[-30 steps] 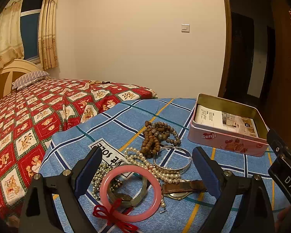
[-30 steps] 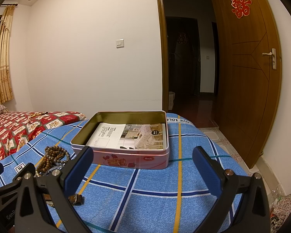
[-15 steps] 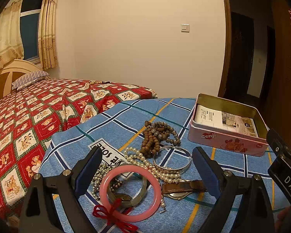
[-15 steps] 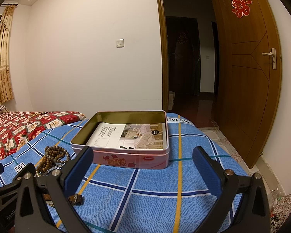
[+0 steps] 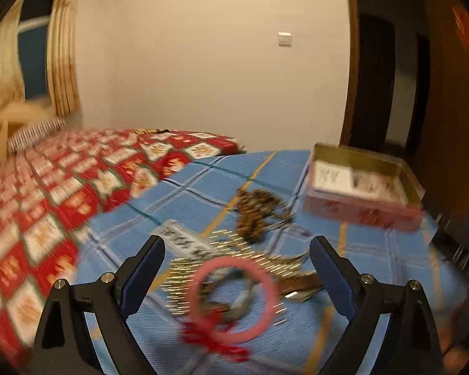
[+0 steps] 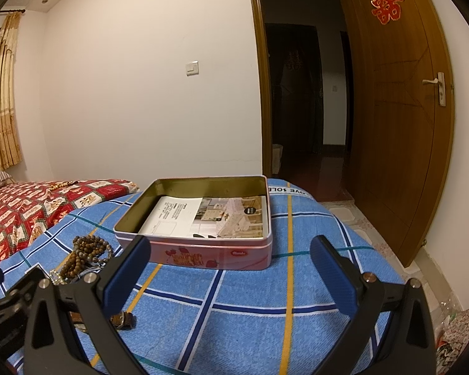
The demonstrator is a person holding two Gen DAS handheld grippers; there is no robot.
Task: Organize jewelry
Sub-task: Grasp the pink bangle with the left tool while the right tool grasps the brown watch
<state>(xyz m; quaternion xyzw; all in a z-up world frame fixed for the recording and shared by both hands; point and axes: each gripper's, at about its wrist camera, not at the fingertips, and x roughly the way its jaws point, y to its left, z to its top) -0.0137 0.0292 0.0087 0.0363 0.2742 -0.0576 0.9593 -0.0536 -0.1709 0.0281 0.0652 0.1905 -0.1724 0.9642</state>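
My left claw is wide open, holding nothing — the pink bangle sits btwn its fingers, low centre of a blurred frame, w/ beads just above. My right claw is also wide open & empty — the tin is mid-frame on the blue cloth, beads at left.
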